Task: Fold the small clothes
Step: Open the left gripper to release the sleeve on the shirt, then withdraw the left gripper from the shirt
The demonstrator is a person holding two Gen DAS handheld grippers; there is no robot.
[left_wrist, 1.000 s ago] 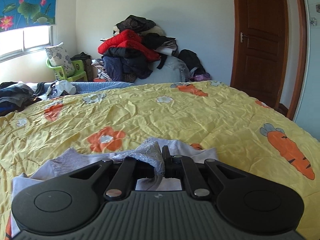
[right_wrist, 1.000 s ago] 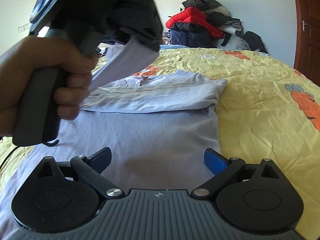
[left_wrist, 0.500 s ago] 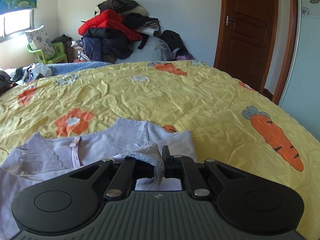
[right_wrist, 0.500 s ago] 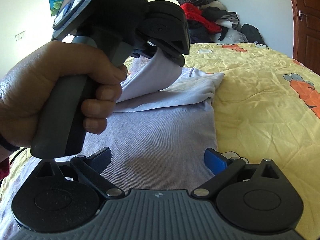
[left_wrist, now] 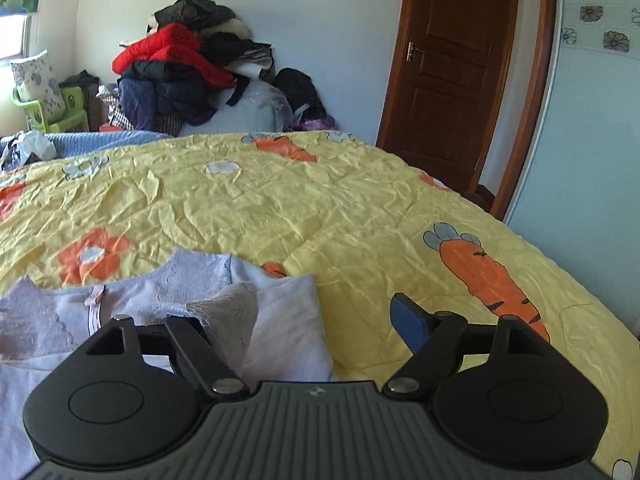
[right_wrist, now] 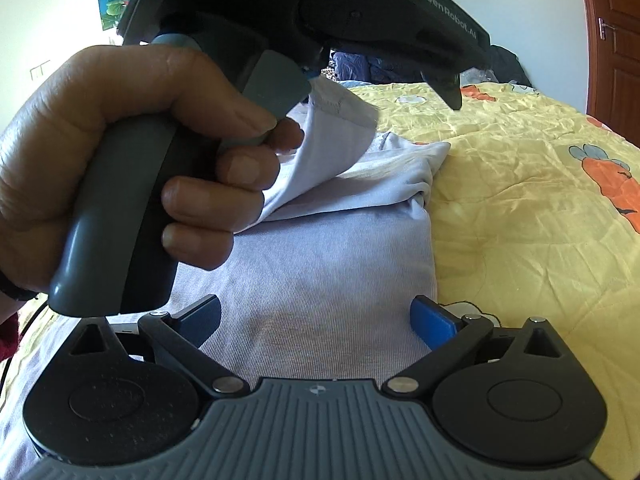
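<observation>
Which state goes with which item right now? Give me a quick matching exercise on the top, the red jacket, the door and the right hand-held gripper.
Things:
1 lavender top
2 red jacket
3 door
4 right hand-held gripper

States:
A closed
B open, above the top
C partly folded, on the yellow quilt
D on the clothes heap

Pairs: 1-C, 2-D, 3-A, 4-B

Right gripper (right_wrist: 316, 316), jaws spread, hovers over the lilac garment (right_wrist: 320, 264) on the yellow bedspread (right_wrist: 520, 208); far left, a hand (right_wrist: 132, 160) grips the left gripper (right_wrist: 384, 92) above a lifted sleeve (right_wrist: 320, 152)
</observation>
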